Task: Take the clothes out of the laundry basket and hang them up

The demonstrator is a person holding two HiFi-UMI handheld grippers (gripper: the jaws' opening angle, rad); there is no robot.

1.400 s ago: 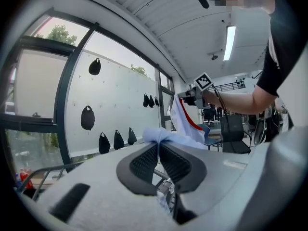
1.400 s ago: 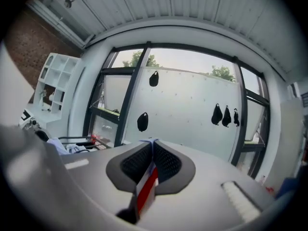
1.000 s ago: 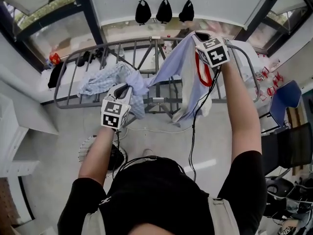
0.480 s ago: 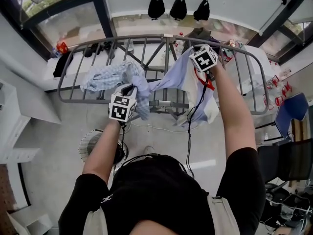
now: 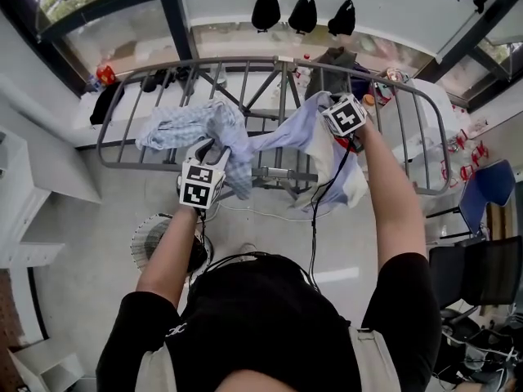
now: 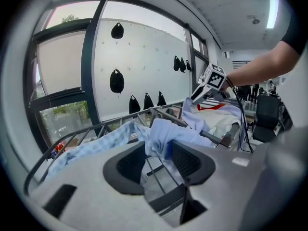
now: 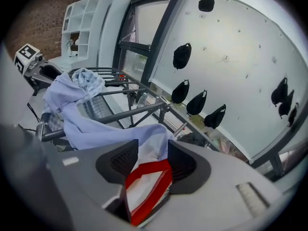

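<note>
A light blue shirt [image 5: 282,133] with a red collar [image 7: 147,186] lies draped over the bars of the grey drying rack [image 5: 270,64]. A blue checked cloth [image 5: 184,125] hangs on the rack's left part. My left gripper [image 5: 211,150] is at the shirt's left end. Its jaws are opening, and a fold of the shirt [image 6: 163,131] lies loose between them, beside the right pad. My right gripper [image 5: 327,103] is over the rack's right half. Its jaws [image 7: 153,153] are also opening, with the collar and blue cloth between them.
A round white laundry basket [image 5: 154,239] stands on the floor under my left arm. Black bags [image 5: 302,11] hang on the white wall behind the rack. A black garment [image 5: 100,104] hangs at the rack's left end. A blue chair [image 5: 482,182] stands at the right.
My right gripper has come down and brought the shirt onto the rack's bars. Both grippers' jaws, shut on the shirt before, now stand apart.
</note>
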